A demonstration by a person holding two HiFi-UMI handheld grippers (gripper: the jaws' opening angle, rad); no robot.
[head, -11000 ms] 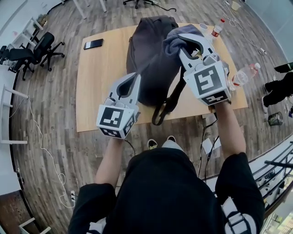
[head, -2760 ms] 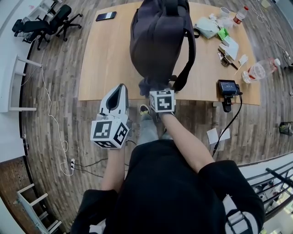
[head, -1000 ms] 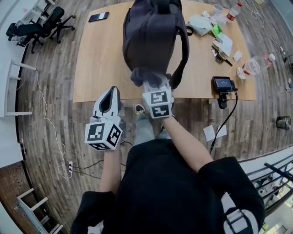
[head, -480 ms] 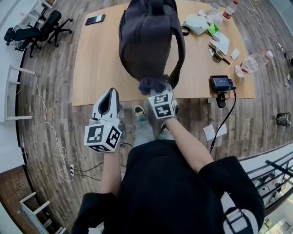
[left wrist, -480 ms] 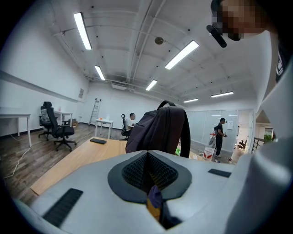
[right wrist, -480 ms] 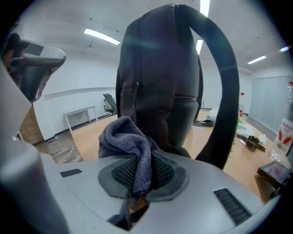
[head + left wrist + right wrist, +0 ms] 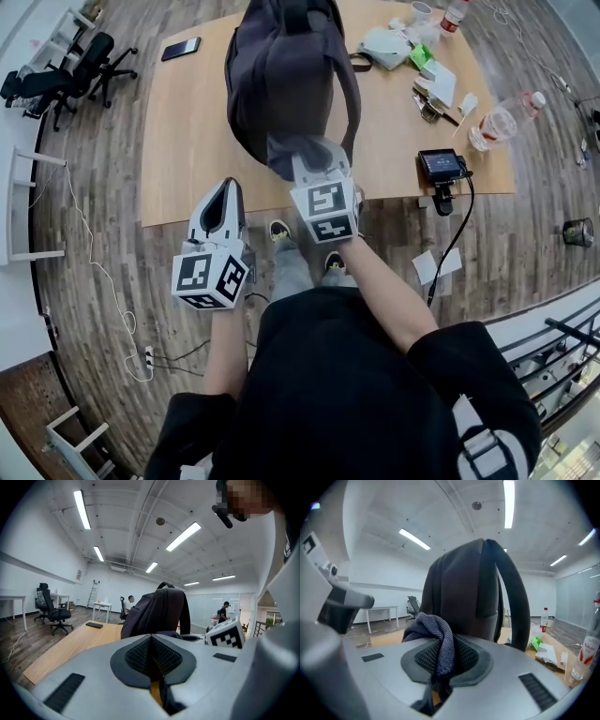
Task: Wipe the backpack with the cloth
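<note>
The right gripper [image 7: 442, 663] is clamping a grey-blue cloth [image 7: 435, 631] tight between its pads. The bunched end is sitting against the lower near face of the dark backpack [image 7: 281, 80], as far as I can judge from above. The bag is standing upright on the wooden table [image 7: 183, 141], close to its front edge. The left gripper [image 7: 225, 190] is hanging off to the side, below the table edge, jaws together on nothing and well apart from the bag. To my eye the wiping is under way low on that face. No mark is showing which parts are done, so the upper panel, sides and straps likely remain.
</note>
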